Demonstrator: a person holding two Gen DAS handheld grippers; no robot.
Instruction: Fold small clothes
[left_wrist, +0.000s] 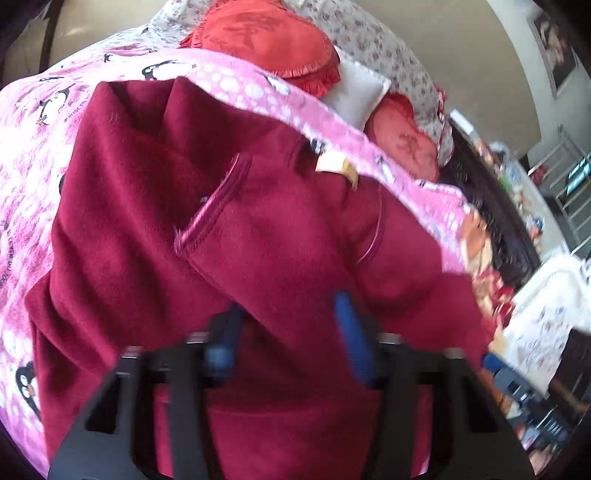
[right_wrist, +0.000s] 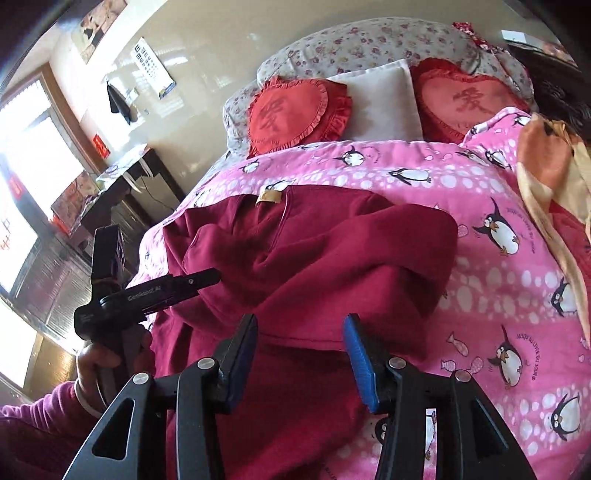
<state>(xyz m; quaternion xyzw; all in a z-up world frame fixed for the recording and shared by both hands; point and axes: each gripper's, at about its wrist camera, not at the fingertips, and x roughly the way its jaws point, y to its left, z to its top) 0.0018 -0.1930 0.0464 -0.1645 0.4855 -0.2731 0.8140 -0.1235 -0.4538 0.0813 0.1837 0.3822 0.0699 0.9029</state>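
Garment: a dark red fleece sweatshirt (right_wrist: 317, 258) lies on the bed, spread over a pink penguin-print duvet (right_wrist: 498, 295); it is rumpled, with one part folded over the body; a tan neck label (right_wrist: 269, 196) shows at its far edge, beyond both grippers

Left gripper: left gripper (left_wrist: 291, 332) sits low over the sweatshirt with its blue-padded fingers (left_wrist: 352, 339) apart; red cloth fills the space between and ahead of them; a sleeve with a pink-stitched cuff (left_wrist: 207, 218) is draped just ahead of it; the view is blurred, so whether cloth is pinched I cannot tell; in the right wrist view it reaches in from the left, tip touching the sweatshirt's folded edge, held by the left hand (right_wrist: 99, 365)

Right gripper: right gripper (right_wrist: 301, 350) hovers over the near part of the sweatshirt; fingers wide apart with nothing between the pads (right_wrist: 360, 363); a fold edge of the garment runs just beyond the tips

Far side of the bed: two red heart-shaped cushions (right_wrist: 295, 114) flank a white pillow (right_wrist: 380, 99), well beyond both grippers; a floral pillow (right_wrist: 369, 40) lies behind them

Right of the right gripper: an orange cloth (right_wrist: 546, 158) rests at the duvet's edge

Left of the right gripper: a dark bench (right_wrist: 122, 192) stands beside the bed near a bright window (right_wrist: 33, 147)
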